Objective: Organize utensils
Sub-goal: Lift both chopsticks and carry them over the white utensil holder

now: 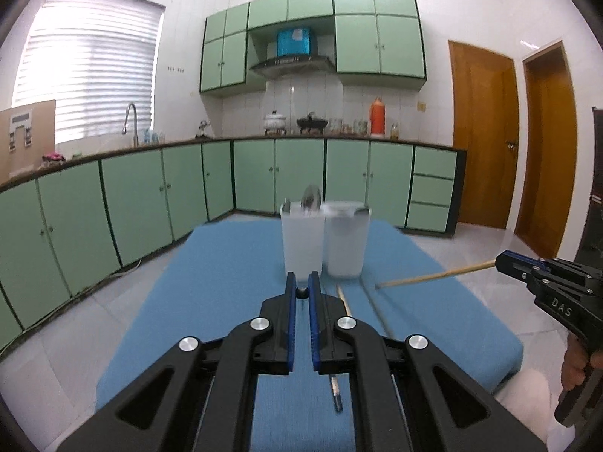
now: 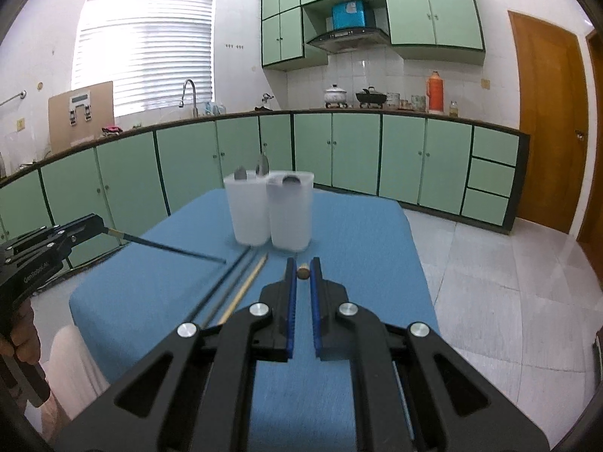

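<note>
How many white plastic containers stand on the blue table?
2. The left container and the right container stand side by side at the far middle of the blue table. No third shows, though one could hide behind them.

Bright daylight through blinds [image 1: 90, 67], fisheye-curved edges, dark corners, cups [image 1: 324, 241] motion-blurred

A white-tiled kitchen — green cabinets [image 2: 339, 150], a bright blinded window [image 2: 143, 45], wooden doors [image 1: 482, 132] — over pale floor tiles [image 2: 508, 282].
</note>
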A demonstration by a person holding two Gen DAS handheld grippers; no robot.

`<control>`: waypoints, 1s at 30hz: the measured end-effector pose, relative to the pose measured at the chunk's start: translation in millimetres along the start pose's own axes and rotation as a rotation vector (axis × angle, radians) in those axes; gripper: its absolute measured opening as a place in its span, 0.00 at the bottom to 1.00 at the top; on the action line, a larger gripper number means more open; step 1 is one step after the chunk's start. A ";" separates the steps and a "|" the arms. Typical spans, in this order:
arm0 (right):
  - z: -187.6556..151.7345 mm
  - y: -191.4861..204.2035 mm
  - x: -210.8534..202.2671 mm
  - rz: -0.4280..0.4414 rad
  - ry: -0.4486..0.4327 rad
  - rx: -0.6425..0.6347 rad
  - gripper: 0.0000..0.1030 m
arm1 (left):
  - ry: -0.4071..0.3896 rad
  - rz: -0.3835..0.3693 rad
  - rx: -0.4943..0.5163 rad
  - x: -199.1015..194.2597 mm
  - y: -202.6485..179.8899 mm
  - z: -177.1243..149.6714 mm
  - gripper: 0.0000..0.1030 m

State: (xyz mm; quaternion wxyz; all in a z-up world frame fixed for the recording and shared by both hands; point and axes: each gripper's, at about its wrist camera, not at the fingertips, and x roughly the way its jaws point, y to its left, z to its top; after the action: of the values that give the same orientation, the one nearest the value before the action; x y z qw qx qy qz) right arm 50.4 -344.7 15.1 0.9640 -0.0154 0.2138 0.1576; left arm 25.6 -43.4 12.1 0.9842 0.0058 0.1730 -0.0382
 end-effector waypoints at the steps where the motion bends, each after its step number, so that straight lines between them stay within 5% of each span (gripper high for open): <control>1: 4.8 -0.9 -0.2 -0.001 -0.001 -0.006 0.06 | -0.008 -0.008 0.001 0.2 0.4 6.2 0.06; 30: 112.1 -1.2 19.0 0.098 0.032 -0.086 0.06 | -0.015 -0.076 -0.017 29.1 28.5 79.1 0.06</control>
State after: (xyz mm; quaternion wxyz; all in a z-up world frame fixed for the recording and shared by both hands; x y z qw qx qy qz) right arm 112.7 -329.3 109.0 0.9499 -0.0490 0.2227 0.2136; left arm 82.0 -19.1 76.6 0.9833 -0.0096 0.1661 -0.0742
